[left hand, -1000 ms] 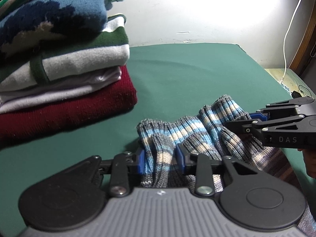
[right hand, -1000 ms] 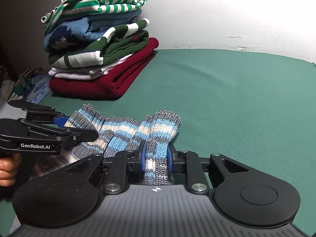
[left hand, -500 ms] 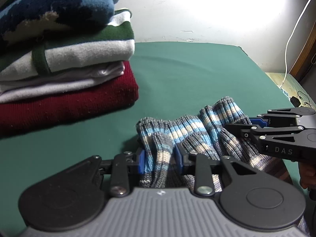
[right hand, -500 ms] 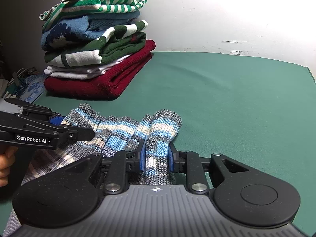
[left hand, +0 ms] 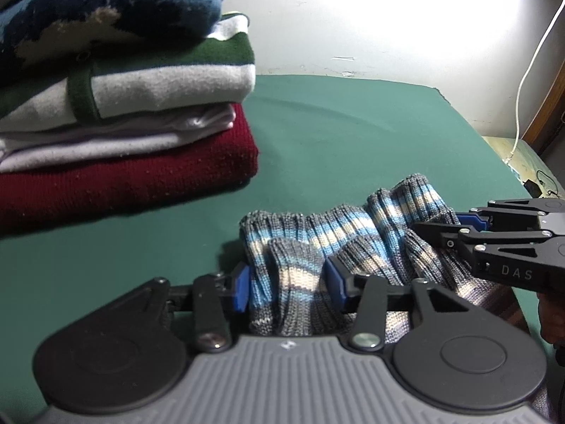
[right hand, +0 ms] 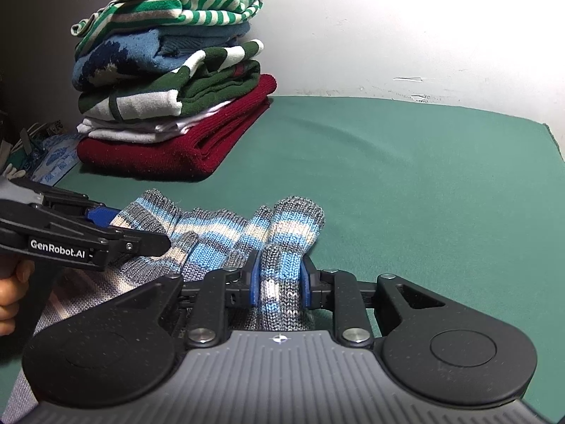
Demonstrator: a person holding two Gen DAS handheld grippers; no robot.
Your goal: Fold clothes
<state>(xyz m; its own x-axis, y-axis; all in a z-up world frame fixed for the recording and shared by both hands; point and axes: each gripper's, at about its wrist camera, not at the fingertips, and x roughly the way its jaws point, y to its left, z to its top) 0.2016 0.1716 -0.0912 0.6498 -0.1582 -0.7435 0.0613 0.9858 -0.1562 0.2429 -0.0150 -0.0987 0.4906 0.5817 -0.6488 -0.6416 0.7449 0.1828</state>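
A grey, blue and cream striped ribbed knit garment (left hand: pixel 339 243) lies bunched on the green cloth-covered surface (left hand: pixel 353 134), at lower centre of both wrist views. In the left wrist view, the left gripper (left hand: pixel 287 284) stands with its blue-padded jaws on either side of a raised fold of the knit; the jaws have just been opening, and a slight gap shows at the left pad, so the fold sits between them rather than pinched. In the right wrist view, the right gripper (right hand: pixel 279 282) has its jaws pressed against both sides of another upright fold of the same garment, pinching it. Each gripper appears at the edge of the other's view, with part of a hand (right hand: pixel 10 296) at far left. A stack of folded clothes (right hand: pixel 169 81), dark red at the bottom and green-and-white striped on top, rests at the upper left, well apart from the knit. A white cable (left hand: pixel 533 53) hangs at the upper right.
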